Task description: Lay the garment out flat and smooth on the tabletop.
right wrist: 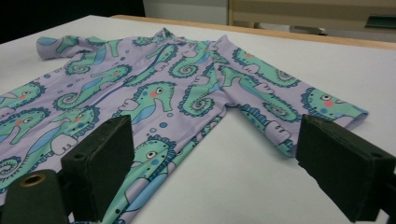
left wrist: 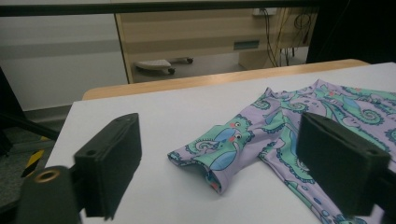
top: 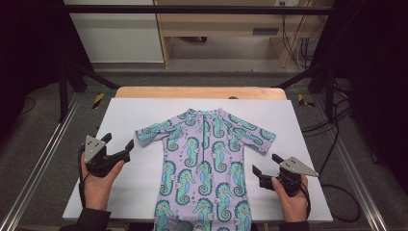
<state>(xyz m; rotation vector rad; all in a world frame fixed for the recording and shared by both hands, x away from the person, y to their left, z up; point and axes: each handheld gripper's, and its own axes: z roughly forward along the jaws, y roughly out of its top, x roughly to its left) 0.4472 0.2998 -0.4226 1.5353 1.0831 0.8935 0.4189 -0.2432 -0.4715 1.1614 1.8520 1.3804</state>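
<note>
A lilac child's swimsuit (top: 204, 159) printed with green seahorses lies flat on the white table (top: 130, 115), neck at the far side, both short sleeves spread out. My left gripper (top: 118, 144) hovers left of the left sleeve (left wrist: 219, 144), jaws wide apart and holding nothing. My right gripper (top: 267, 166) sits by the suit's right edge, below the right sleeve (right wrist: 299, 112), also open and holding nothing. The suit's lower end runs off the table's near edge.
The white board rests on a wooden tabletop (top: 199, 92) inside a dark metal frame. Cables (top: 337, 144) trail on the floor to the right. A wooden cabinet (top: 216, 29) stands behind the table.
</note>
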